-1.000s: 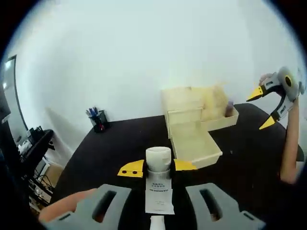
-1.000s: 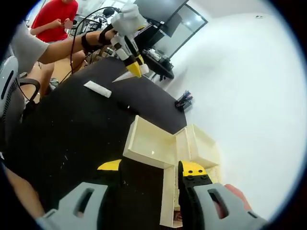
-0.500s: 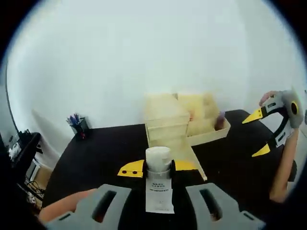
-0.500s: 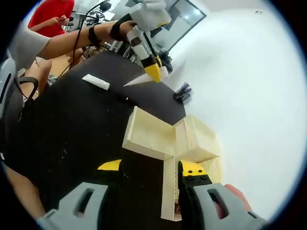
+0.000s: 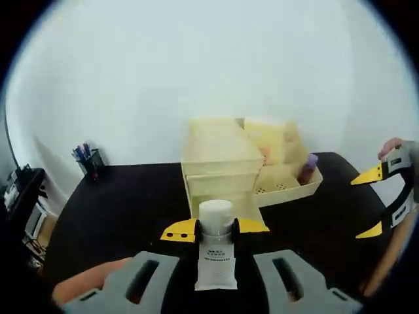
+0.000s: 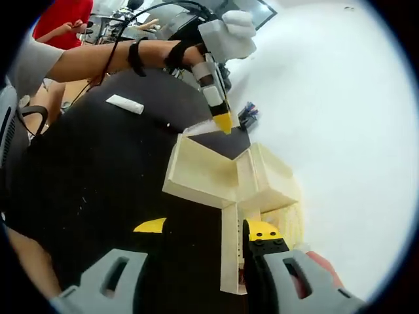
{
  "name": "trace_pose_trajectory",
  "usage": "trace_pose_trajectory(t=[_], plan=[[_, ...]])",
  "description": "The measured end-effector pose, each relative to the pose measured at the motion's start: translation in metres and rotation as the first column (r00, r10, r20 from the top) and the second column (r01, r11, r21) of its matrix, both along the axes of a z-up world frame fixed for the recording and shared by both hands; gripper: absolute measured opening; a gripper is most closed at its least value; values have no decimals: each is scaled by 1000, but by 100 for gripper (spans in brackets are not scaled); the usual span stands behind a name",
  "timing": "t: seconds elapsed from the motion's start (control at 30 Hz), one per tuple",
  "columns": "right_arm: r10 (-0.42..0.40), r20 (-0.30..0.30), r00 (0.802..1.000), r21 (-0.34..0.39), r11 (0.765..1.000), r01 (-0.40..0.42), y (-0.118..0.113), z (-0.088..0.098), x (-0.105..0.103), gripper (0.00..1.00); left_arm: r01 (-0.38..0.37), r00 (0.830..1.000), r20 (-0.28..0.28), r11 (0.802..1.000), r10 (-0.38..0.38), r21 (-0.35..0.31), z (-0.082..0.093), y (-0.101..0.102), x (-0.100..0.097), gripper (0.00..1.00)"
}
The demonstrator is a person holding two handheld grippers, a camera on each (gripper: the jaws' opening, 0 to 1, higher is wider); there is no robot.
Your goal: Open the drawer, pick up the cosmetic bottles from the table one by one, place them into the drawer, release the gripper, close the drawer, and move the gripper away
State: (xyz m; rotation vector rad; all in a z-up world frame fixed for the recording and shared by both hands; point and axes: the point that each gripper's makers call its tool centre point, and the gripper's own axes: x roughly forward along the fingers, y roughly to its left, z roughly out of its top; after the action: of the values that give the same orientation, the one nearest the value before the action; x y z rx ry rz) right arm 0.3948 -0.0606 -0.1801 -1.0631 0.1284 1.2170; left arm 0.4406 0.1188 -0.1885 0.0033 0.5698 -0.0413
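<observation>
Two yellow-tipped fingers of the left gripper (image 5: 215,229) are clenched on a white cosmetic tube (image 5: 215,252), pinching it just below its round cap, with the cap poking out past the tips and the printed body running back between the grey finger bases. Just beyond the cap, straight ahead of the fingertips, lies the open drawer (image 5: 219,204) of a pale wooden drawer unit (image 5: 217,157), whose front faces the fingers. To the right of the unit, touching it, sits a shallow wooden tray (image 5: 288,184) with a small purple-capped bottle (image 5: 307,167) standing in it. Far to the left of the fingers, a pen holder (image 5: 88,161) stands at the back of the black table (image 5: 124,209), against the white wall. At the right edge of the left gripper view, the right gripper (image 5: 377,203) hangs with its jaws spread apart and nothing between them.

In the right gripper view, the same spread fingers (image 6: 152,226) frame bare table, and the drawer (image 6: 200,175) lies open just ahead of them. Beyond it, the left gripper (image 6: 221,120) hangs over the drawer's far edge, held by a person's forearm (image 6: 98,60). Farther left of the fingers, a second white tube (image 6: 124,104) lies flat on the table.
</observation>
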Motion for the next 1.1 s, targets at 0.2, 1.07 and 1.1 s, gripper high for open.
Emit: trace_pose_trajectory(t=[0.2, 1.07, 1.1], plan=[[-18, -4, 1000, -6, 1000, 18, -3, 0, 7, 40, 3, 999, -33, 1000, -3, -1, -18, -8, 16, 15], [-33, -26, 999, -28, 999, 32, 0, 3, 31, 40, -41, 977, -207, 999, 47, 33, -93, 3, 61, 15], [-33, -26, 999, -30, 999, 32, 0, 3, 32, 40, -44, 976, -211, 998, 51, 36, -95, 2, 62, 15]])
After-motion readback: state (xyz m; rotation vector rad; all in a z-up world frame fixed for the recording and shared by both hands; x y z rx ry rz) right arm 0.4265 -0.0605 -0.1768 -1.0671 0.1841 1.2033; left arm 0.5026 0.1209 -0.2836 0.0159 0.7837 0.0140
